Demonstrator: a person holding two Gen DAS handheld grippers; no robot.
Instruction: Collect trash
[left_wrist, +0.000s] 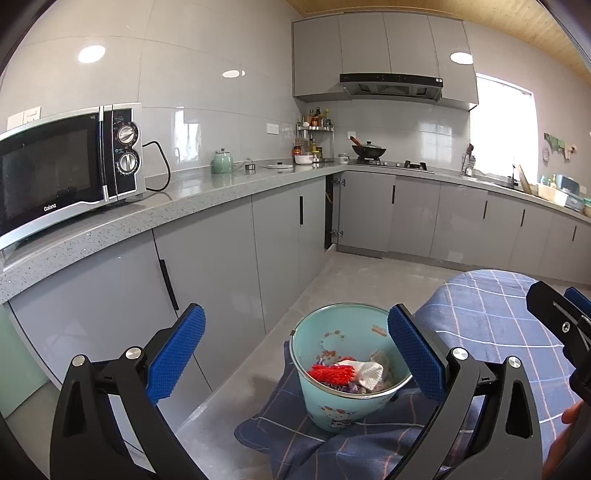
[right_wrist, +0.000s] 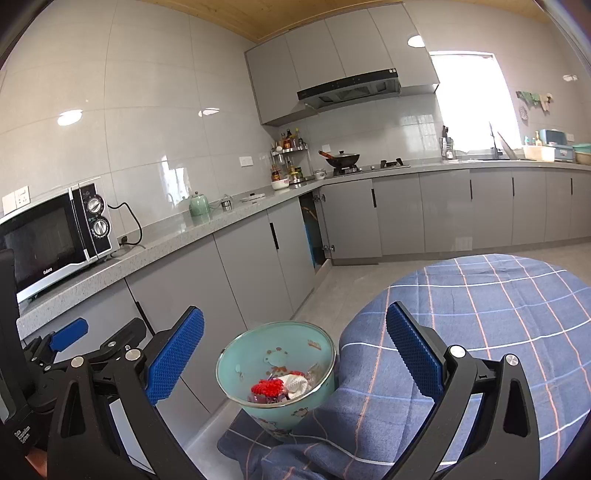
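A light teal trash bucket with cartoon prints stands on the floor beside a table, on the hanging edge of a blue checked cloth. It holds a red knitted scrap, a crumpled white tissue and other scraps. It also shows in the right wrist view. My left gripper is open and empty, just above and in front of the bucket. My right gripper is open and empty, above the bucket and the table edge. The left gripper shows at the lower left of the right wrist view.
Grey cabinets run along the left under a speckled counter with a microwave, a green teapot, spice rack and wok on the hob. The clothed table fills the right. Grey floor lies between.
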